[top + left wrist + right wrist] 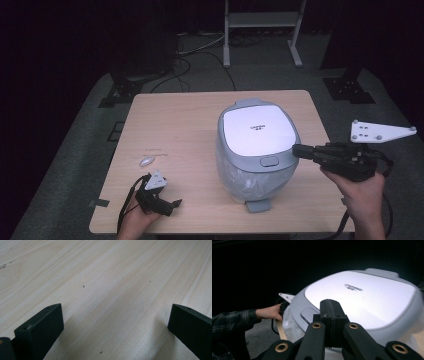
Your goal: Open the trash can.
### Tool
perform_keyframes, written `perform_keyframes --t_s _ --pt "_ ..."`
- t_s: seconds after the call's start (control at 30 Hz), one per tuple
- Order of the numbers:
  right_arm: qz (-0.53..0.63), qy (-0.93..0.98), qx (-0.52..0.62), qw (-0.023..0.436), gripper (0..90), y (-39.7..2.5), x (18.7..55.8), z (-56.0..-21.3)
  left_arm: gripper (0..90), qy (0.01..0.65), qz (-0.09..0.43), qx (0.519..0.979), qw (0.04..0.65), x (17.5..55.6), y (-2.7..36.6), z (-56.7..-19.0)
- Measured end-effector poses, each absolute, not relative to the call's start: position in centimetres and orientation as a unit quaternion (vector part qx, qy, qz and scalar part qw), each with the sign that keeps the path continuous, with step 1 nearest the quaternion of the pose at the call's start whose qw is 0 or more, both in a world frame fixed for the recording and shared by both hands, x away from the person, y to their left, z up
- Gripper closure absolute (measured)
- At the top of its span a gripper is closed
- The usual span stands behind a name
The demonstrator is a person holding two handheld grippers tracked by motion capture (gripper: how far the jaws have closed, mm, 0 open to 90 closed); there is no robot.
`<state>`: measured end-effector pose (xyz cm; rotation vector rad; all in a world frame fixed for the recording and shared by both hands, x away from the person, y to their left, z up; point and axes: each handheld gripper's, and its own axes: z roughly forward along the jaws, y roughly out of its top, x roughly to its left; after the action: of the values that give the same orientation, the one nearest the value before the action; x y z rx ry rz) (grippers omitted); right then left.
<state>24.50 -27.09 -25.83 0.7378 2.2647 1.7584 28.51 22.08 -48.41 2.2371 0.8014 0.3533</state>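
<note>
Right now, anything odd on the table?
Clear plastic wrap is still around the rice cooker's lower body, crumpled at the front. A small pale object lies loose on the table; can't identify it.

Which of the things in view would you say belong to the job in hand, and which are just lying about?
In the job:
- rice cooker, lid shut
- its lid button
- right tongs, shut, by the cooker's rim

Lying about:
- small pale object on the table
- left tongs, open over bare wood
- white frame behind the table
</note>
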Motion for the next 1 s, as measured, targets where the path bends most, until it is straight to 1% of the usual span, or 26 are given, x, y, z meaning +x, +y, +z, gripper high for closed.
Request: perform_keyframes --t_s 0.23,0.4,0.7,0.73,0.9,1.0 --pt "0.588 0.772 0.228 0.08 89.8 -25.4 24.7 -25.6 0.0 0.311 0.137 0.868 0.361 28.5 22.1 -48.4" --pt "0.578 0.782 0.223 0.066 89.9 -23.9 25.1 -26.3 0.0 0.311 0.137 0.868 0.361 28.5 22.1 -48.4" --pt "0.559 0.795 0.226 0.063 90.0 -22.7 25.7 -27.1 0.0 0.311 0.137 0.868 0.361 28.5 22.1 -48.4" --pt "0.555 0.796 0.23 0.073 90.0 -22.6 25.5 -27.1 0.0 0.311 0.137 0.868 0.361 28.5 22.1 -48.4" --pt "0.548 0.8 0.226 0.09 90.0 -22.3 25.1 -27.0 0.0 0.311 0.137 0.868 0.361 28.5 22.1 -48.4" --pt "0.553 0.797 0.225 0.091 90.0 -22.3 25.2 -27.1 0.0 0.312 0.138 0.868 0.361 28.5 22.1 -48.4"
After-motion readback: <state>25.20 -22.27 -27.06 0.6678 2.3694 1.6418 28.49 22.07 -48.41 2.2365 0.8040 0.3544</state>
